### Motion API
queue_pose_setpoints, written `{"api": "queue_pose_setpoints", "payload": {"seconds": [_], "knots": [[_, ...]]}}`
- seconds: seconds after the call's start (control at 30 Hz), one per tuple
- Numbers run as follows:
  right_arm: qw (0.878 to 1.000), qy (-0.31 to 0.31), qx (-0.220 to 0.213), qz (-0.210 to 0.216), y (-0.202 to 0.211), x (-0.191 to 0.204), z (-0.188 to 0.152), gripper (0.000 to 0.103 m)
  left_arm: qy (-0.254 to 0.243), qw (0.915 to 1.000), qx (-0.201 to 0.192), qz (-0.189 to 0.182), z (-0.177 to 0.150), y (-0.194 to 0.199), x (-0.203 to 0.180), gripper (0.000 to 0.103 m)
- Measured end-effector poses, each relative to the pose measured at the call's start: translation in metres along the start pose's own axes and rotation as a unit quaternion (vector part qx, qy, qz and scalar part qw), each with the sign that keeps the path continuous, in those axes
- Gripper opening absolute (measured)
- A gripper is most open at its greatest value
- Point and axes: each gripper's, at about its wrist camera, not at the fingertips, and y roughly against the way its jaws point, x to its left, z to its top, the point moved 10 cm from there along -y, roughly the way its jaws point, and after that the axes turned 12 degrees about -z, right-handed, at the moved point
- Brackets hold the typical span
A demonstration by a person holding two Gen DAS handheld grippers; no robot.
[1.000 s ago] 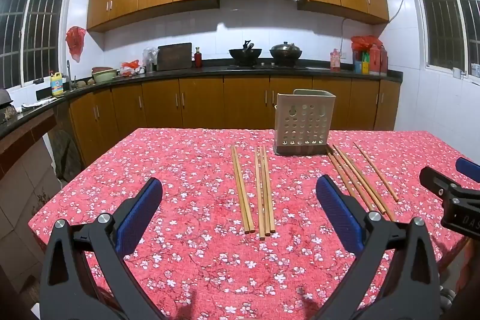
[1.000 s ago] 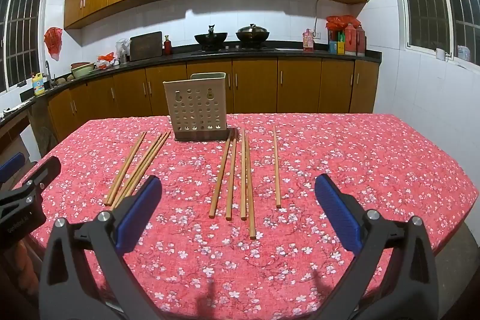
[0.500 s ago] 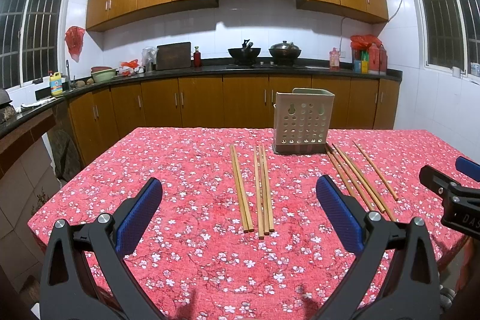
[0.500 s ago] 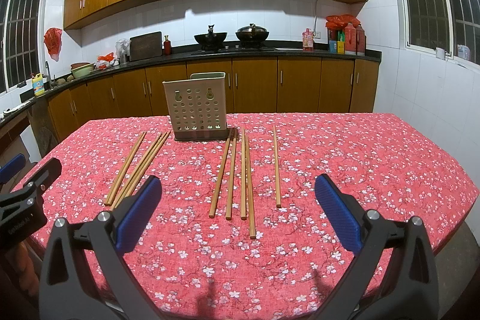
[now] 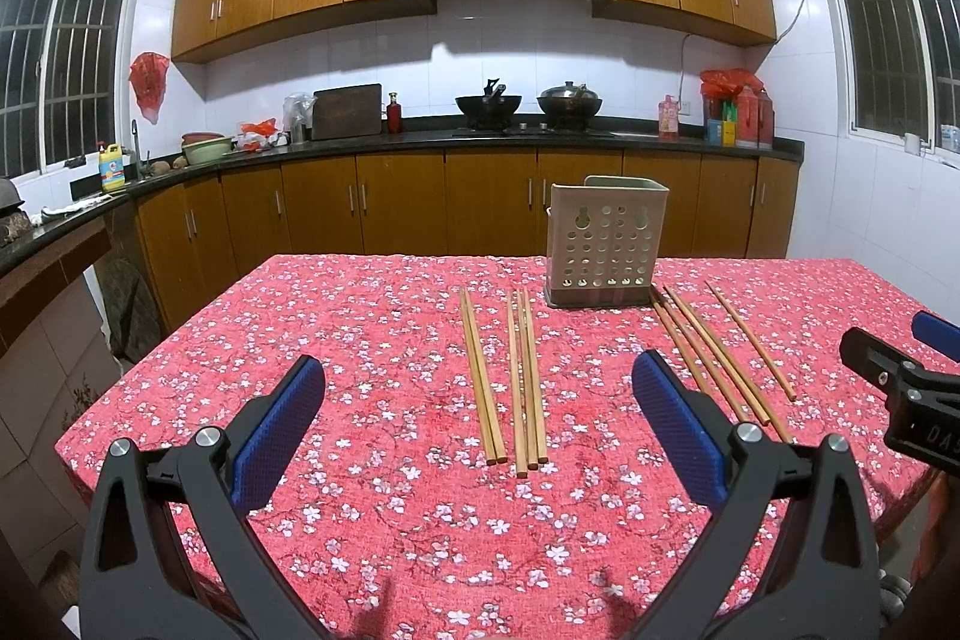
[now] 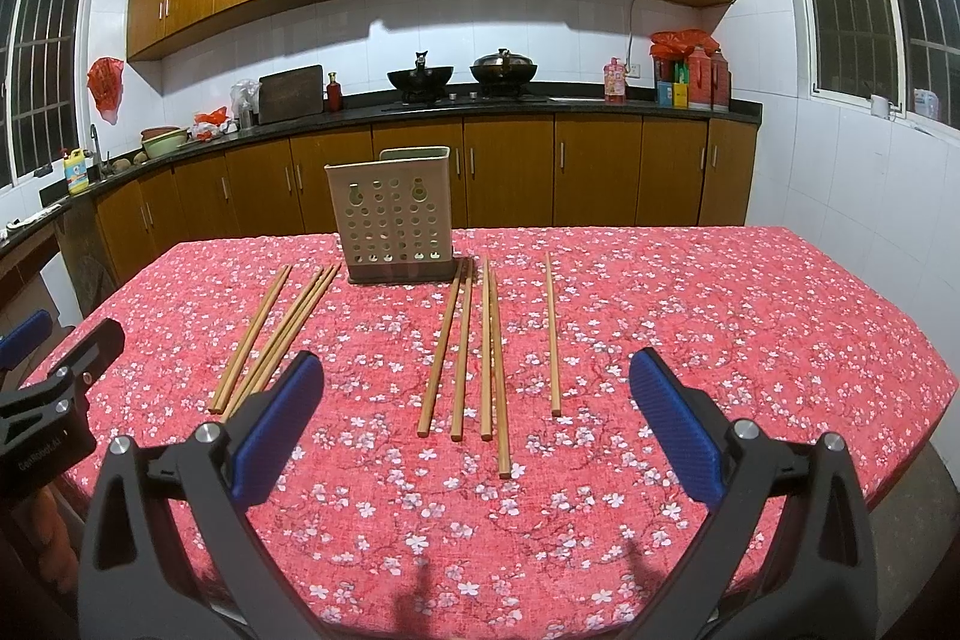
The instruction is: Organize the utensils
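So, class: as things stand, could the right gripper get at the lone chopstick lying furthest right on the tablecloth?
Probably yes. The right gripper is open, and the lone chopstick lies flat ahead, apart from the neighbouring chopsticks, with only bare tablecloth between.

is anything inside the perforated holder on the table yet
Nothing sticks out above the holder's rim, and the chopsticks lie on the tablecloth. Its walls hide the inside, so the bottom cannot be checked.

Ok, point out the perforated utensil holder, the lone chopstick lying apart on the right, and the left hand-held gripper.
utensil holder [image 6: 393, 226]: right wrist view, perforated front wall.
lone chopstick [image 6: 552, 334]: right wrist view, mid-shaft.
left hand-held gripper [image 5: 480, 424]: left wrist view, midway between fingertips.
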Motion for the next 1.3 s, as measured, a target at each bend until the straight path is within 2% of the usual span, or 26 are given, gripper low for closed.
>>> {"api": "queue_pose_setpoints", "payload": {"seconds": [1.3], "knots": [[1.0,0.001,0.0,0.001,0.001,0.0016,-0.0009,0.099,0.0,1.0,0.001,0.0,-0.0017,0.0036,0.0022,0.101]]}}
